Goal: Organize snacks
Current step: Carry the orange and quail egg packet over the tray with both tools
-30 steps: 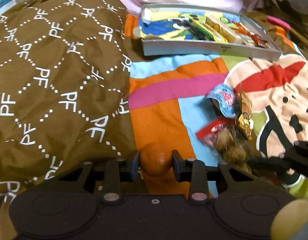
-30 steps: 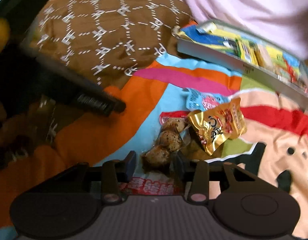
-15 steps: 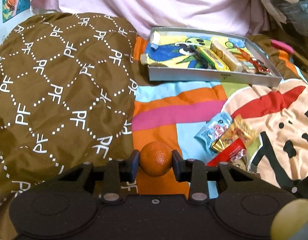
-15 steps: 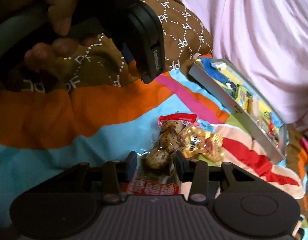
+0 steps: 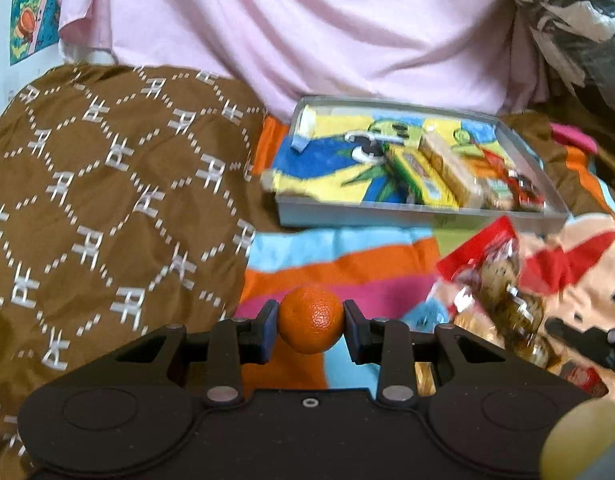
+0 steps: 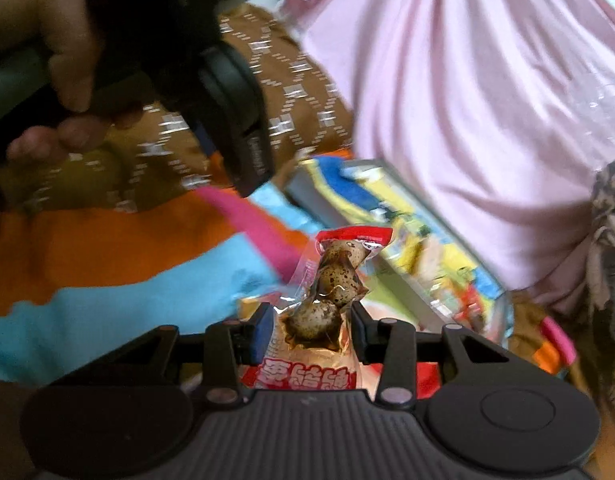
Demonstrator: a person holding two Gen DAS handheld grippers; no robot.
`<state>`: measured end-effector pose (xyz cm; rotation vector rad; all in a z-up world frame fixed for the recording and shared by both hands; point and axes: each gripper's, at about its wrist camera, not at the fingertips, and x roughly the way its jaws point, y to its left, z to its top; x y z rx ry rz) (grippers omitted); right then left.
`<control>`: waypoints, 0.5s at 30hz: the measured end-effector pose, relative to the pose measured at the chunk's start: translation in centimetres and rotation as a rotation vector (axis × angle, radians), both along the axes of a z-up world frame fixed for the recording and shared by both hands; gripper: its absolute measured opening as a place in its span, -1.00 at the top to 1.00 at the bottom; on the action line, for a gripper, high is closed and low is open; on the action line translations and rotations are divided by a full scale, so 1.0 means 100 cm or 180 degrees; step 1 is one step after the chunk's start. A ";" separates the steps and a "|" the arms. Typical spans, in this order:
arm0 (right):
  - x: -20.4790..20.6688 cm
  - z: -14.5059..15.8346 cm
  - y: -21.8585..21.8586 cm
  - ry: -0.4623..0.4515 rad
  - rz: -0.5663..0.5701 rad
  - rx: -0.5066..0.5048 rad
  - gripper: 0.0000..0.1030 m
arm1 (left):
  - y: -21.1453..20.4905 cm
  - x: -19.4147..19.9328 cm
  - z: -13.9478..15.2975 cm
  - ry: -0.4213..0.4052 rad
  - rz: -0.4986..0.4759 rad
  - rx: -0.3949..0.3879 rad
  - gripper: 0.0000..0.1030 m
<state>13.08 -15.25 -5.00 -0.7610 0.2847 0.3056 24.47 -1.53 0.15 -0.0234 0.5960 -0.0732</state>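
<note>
The left tongs (image 5: 310,326), with the orange (image 5: 310,325) between them, have lifted off the striped bedspread (image 5: 347,258); the tray (image 5: 423,216) has slid from the top edge of the left wrist frame to its middle right. The egg packet (image 6: 327,300) has come up with the right tongs (image 6: 312,330) and now shows at the right of the left wrist frame, off the gold and blue packets it lay beside. In the right wrist frame the hand (image 6: 55,76) on the other tool now fills the upper left.

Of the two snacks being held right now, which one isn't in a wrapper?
The small orange, clamped bare between the left gripper pads. The other, in the right gripper, is a clear red-edged packet of speckled eggs.
</note>
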 end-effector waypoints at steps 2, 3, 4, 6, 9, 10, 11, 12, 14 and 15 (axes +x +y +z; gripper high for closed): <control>0.011 0.003 -0.007 -0.0139 -0.0061 0.0033 0.14 | -0.007 0.011 0.006 -0.0056 0.0019 -0.0021 0.30; 0.019 0.005 -0.012 -0.0199 -0.0102 0.0058 0.14 | -0.011 0.017 0.009 -0.0090 0.0032 -0.0035 0.30; 0.027 0.007 -0.017 -0.0252 -0.0149 0.0091 0.14 | -0.014 0.022 0.011 -0.0120 0.0040 -0.0045 0.30; 0.040 0.010 -0.024 -0.0346 -0.0229 0.0160 0.14 | -0.021 0.033 0.017 -0.0188 0.0058 -0.0072 0.30; 0.063 0.015 -0.036 -0.0474 -0.0321 0.0246 0.14 | -0.032 0.053 0.026 -0.0269 0.0057 -0.0120 0.30; 0.072 0.018 -0.041 -0.0517 -0.0357 0.0275 0.14 | -0.035 0.059 0.028 -0.0295 0.0063 -0.0126 0.30; 0.079 0.019 -0.044 -0.0551 -0.0387 0.0299 0.14 | -0.040 0.067 0.031 -0.0326 0.0072 -0.0134 0.30; 0.086 0.021 -0.049 -0.0581 -0.0420 0.0332 0.14 | -0.043 0.074 0.033 -0.0346 0.0077 -0.0142 0.30; 0.096 0.026 -0.058 -0.0625 -0.0489 0.0418 0.14 | -0.052 0.090 0.038 -0.0392 0.0100 -0.0178 0.30; 0.104 0.029 -0.063 -0.0629 -0.0523 0.0472 0.13 | -0.056 0.098 0.039 -0.0411 0.0117 -0.0188 0.30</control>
